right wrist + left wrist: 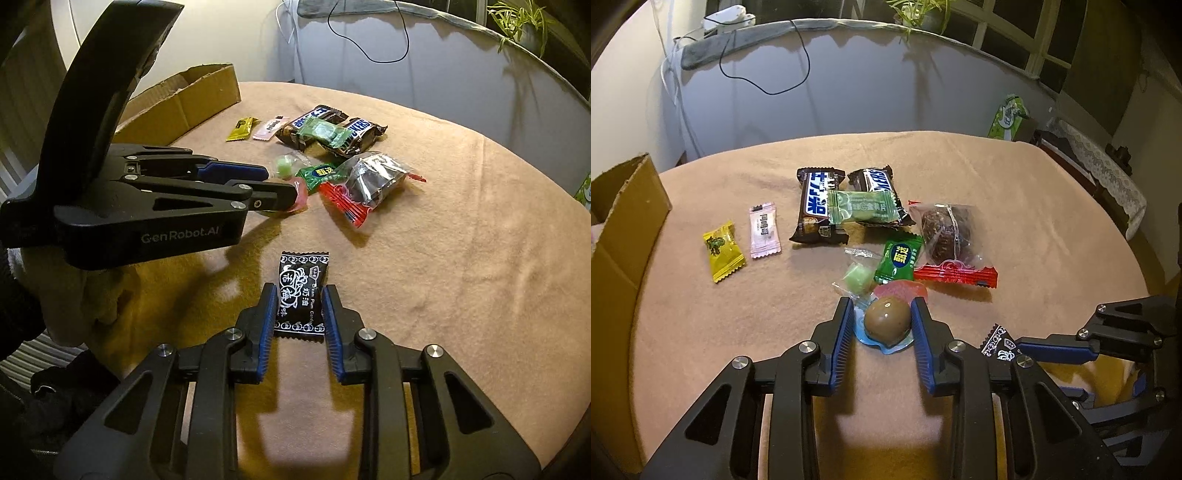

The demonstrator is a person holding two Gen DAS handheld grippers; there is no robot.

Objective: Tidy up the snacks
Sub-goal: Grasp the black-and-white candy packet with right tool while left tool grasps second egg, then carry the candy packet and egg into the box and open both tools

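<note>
My left gripper (882, 308) stands with its blue pads on either side of a brown packed egg (887, 319) on the pink tablecloth, close around it. My right gripper (300, 293) is closed on a black plum candy (302, 293), pads touching its sides; the candy also shows in the left wrist view (997, 341). Beyond lie a green candy (898, 260), a pale green sweet (857, 277), a red-edged dark snack bag (947, 236), two Snickers bars (818, 205) with a green packet (862, 208) on them, a pink candy (764, 230) and a yellow candy (722, 251).
An open cardboard box (624, 221) stands at the table's left edge; it also shows in the right wrist view (192, 99). A green tissue pack (1008, 116) sits beyond the far right. A black cable (775, 74) and a plant (919, 14) lie behind.
</note>
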